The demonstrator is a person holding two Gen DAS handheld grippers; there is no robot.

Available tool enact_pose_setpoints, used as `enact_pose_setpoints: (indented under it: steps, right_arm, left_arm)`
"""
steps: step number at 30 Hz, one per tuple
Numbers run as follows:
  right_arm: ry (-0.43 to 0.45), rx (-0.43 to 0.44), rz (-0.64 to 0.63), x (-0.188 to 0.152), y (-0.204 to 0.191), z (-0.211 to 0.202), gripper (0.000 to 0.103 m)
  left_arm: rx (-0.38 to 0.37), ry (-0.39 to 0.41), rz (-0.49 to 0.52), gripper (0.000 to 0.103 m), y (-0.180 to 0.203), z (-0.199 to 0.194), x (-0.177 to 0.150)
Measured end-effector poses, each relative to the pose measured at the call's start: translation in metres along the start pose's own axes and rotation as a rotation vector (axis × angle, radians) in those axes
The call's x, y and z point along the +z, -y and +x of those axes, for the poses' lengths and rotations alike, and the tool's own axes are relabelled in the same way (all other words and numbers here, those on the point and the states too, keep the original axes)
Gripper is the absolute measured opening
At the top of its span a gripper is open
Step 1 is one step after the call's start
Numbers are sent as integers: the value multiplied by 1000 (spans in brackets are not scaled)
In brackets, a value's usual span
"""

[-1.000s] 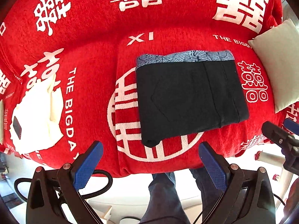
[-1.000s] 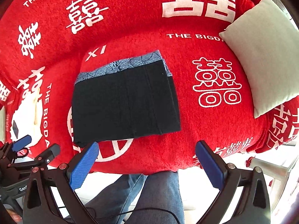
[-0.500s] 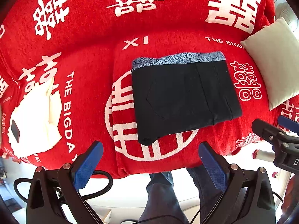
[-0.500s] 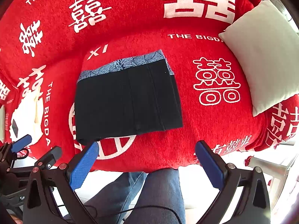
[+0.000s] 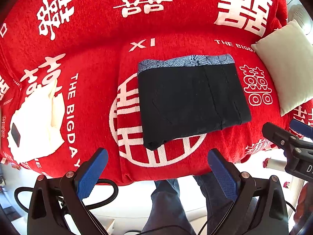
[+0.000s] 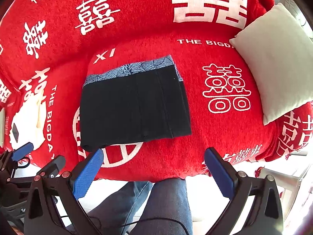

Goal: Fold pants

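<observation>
Black pants folded into a compact rectangle [image 5: 192, 101], blue patterned lining strip exposed along the far edge, are laid flat on the middle seat of the red sofa cover printed with white characters [image 5: 93, 62]. In the right wrist view the pants [image 6: 135, 107] are seen left of centre.

Left gripper [image 5: 157, 173] is held spread wide, blue pads empty, off the sofa's front edge and clear of the fabric. Right gripper [image 6: 154, 173] is likewise wide apart with nothing gripped, its left pad just short of the pants' near corner.

Off-white square cushion [image 6: 273, 58] is propped at the right end. White cloth [image 5: 37, 121] is spread at the left end with a small dark flat object [image 5: 15, 134] on it, possibly a phone.
</observation>
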State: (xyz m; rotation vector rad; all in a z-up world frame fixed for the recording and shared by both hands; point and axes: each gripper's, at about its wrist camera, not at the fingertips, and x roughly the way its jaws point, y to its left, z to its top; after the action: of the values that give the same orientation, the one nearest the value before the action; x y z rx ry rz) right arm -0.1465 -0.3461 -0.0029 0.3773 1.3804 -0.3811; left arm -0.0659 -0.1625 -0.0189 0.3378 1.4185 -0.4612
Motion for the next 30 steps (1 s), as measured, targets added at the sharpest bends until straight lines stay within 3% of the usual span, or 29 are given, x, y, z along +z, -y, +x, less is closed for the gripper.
enact_pose_setpoints:
  steps: [30]
  right_arm:
    - [12,-13,-30,0,-9,-1,103]
  left_arm:
    - [-2,-13,1,102,2,2,-1]
